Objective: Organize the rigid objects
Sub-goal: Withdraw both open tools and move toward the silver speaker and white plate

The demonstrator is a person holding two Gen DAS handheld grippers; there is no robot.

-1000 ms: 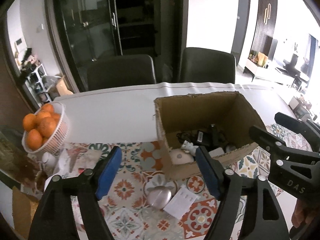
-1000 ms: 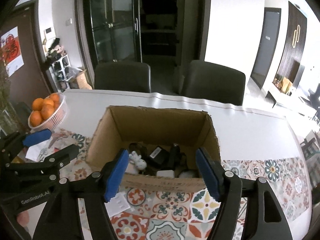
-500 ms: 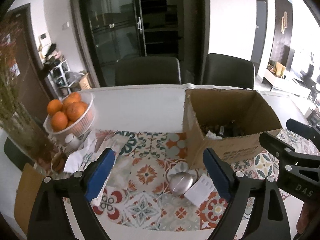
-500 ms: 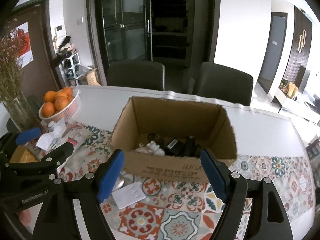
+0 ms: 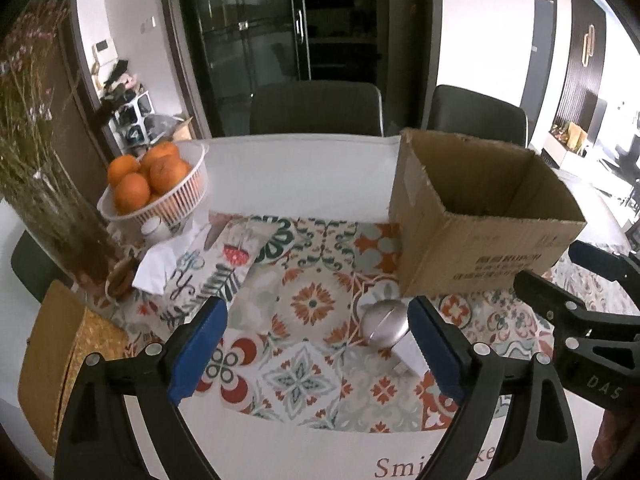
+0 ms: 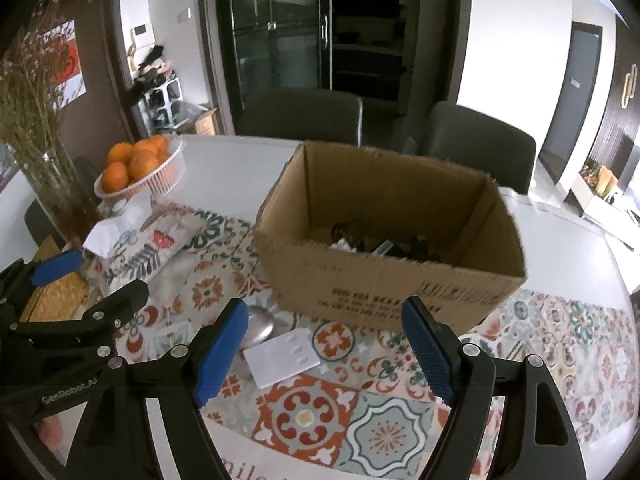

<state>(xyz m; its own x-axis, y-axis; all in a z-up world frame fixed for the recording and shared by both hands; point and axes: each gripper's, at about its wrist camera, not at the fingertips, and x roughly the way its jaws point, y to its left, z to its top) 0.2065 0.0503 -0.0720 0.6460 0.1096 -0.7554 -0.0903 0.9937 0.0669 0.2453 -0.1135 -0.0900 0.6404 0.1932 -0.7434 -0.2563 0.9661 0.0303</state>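
Both tongs empty, jaws spread wide. Left tongs (image 5: 316, 340) hang above the patterned mat, right tongs (image 6: 324, 344) above the mat in front of the cardboard box (image 6: 384, 280). Neither touches anything.

Progress, as a judgement: partly done. Box already holds several dark and white small items (image 6: 384, 246), cables or adapters maybe, too jumbled to tell. Left outside: a silver oval object (image 5: 385, 324) and a flat white rectangular piece (image 6: 282, 356), touching or nearly so, on the mat just in front of the box's near-left corner. In the left wrist view the silver object sits close to the left tongs' right finger, not between the fingers. Those two look like the remaining pickups; either tongs could reach.

Surface: white counter (image 5: 304, 168) with a colourful tile-pattern mat (image 5: 312, 304) along the near side, lettering on its near edge partly cut off. On the left: white basket of oranges (image 5: 154, 184), a small white cup just below it, crumpled white paper (image 5: 154, 270), a printed pouch (image 5: 216, 264), a vase with dried stems (image 5: 44, 184), a yellow woven mat (image 5: 60, 356) at the edge.

Room: two dark chairs (image 6: 304, 116) behind the counter, a dark glass-door cabinet beyond, white walls, door on the left, bright living area at right.
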